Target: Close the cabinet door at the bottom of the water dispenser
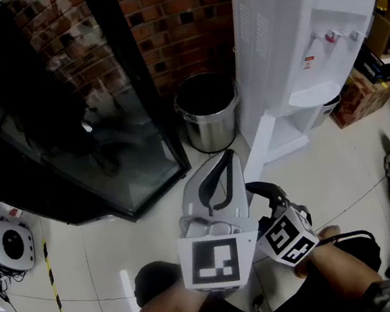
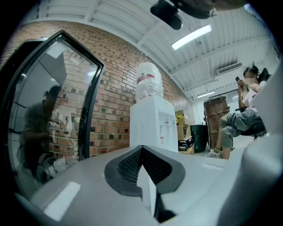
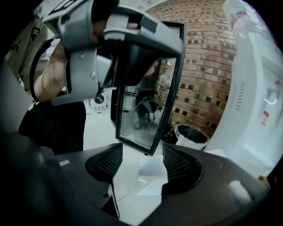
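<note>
Red brick wall [image 1: 181, 15] behind the tall white plastic water dispenser [image 1: 294, 42]; only the head view plainly shows its white bottom door [image 1: 260, 145] ajar. Left claw [image 2: 141, 148] pressed together; right claw [image 3: 142, 155] spread, empty.

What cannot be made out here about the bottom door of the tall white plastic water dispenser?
- Head view: the cabinet inside, hidden below the overhanging front of the tall white plastic water dispenser, beside its open white door.
- Left gripper view: the dispenser's bottom, covered by the grey left gripper.
- Right gripper view: the dispenser's base, covered by the dark right gripper.
</note>
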